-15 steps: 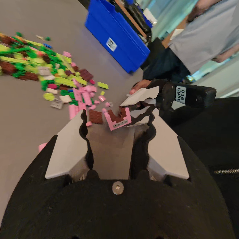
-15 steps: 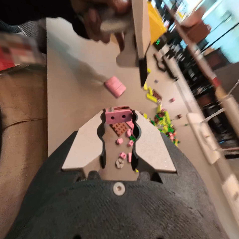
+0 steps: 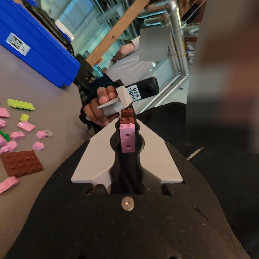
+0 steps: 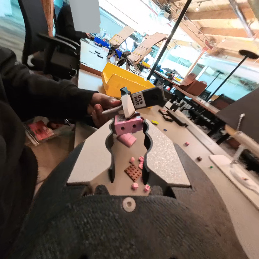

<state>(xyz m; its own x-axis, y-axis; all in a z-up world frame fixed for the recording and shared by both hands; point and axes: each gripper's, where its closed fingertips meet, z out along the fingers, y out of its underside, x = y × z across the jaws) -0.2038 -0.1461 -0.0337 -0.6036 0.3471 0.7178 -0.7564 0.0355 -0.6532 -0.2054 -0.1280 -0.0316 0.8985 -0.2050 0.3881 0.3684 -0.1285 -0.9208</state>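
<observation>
1. Our left hand-held gripper (image 3: 127, 126) is closed narrow on the pink-and-brown brick assembly (image 3: 127, 134), which sits upright between its fingertips, lifted above the tabletop (image 3: 42, 86).
2. Our right hand-held gripper (image 4: 128, 124) clamps the same assembly at its own tips, the jaws spread about as wide as the pink block, and the other gripper's grey finger (image 4: 127, 107) crosses just above it.
3. With both pulling on one small build, we judge the bricks could snap apart if the two twist unevenly.
4. A piece that breaks loose would drop below the grippers among the loose pink bricks (image 4: 140, 162) and the brown plate (image 4: 133, 173).
5. Each grip is near the fingertips, so we think a slip is likely.
</observation>
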